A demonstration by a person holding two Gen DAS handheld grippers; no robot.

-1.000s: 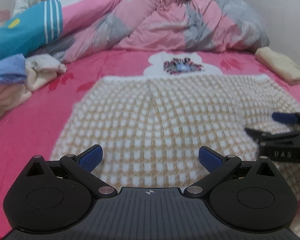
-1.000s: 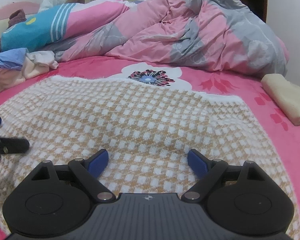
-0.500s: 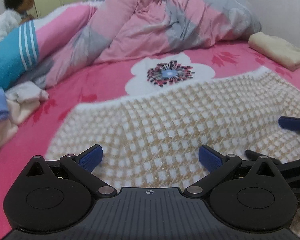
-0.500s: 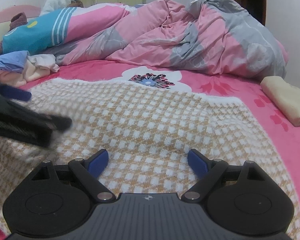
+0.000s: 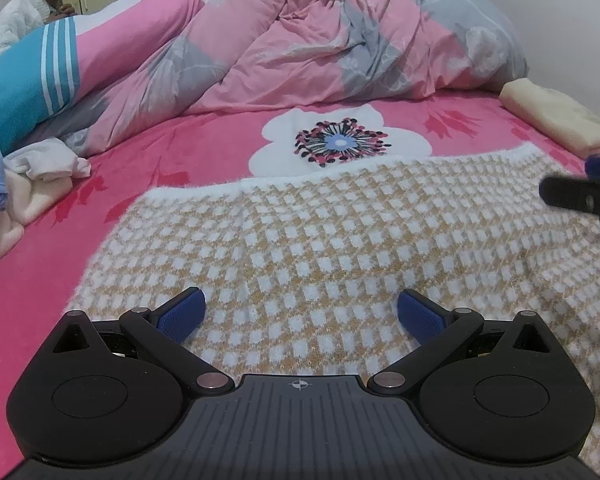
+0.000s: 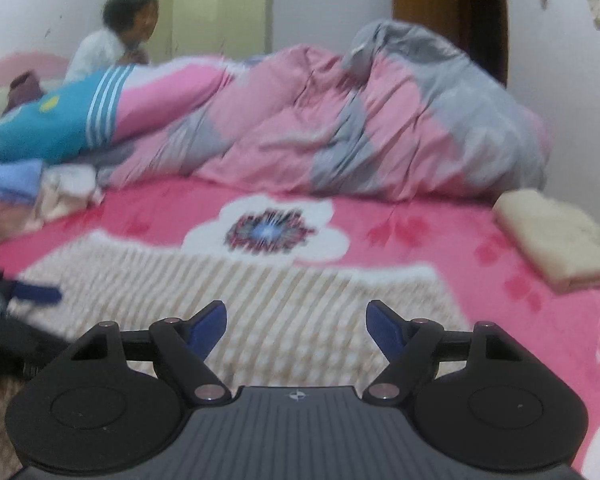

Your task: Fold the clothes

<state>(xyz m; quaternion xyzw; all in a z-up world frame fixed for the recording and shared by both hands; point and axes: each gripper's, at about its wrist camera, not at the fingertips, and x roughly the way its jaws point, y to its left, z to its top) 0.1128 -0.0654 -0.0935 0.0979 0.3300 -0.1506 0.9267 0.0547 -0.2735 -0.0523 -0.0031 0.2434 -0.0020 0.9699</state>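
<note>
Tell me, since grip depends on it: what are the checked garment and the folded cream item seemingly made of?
Checked garment: seemingly fuzzy knit, judging by its hairy white edge and soft matte checks. Folded cream item: perhaps plush fleece or towelling; thick, matte, rounded folds.

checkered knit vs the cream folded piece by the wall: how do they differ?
The checkered knit garment is spread open and flat; the cream folded cloth is a compact folded stack. The garment has a tan-and-white check; the cloth is plain cream. The garment lies under the open left gripper; the cloth sits off at the right edge. Both rest on the pink bedspread.
</note>
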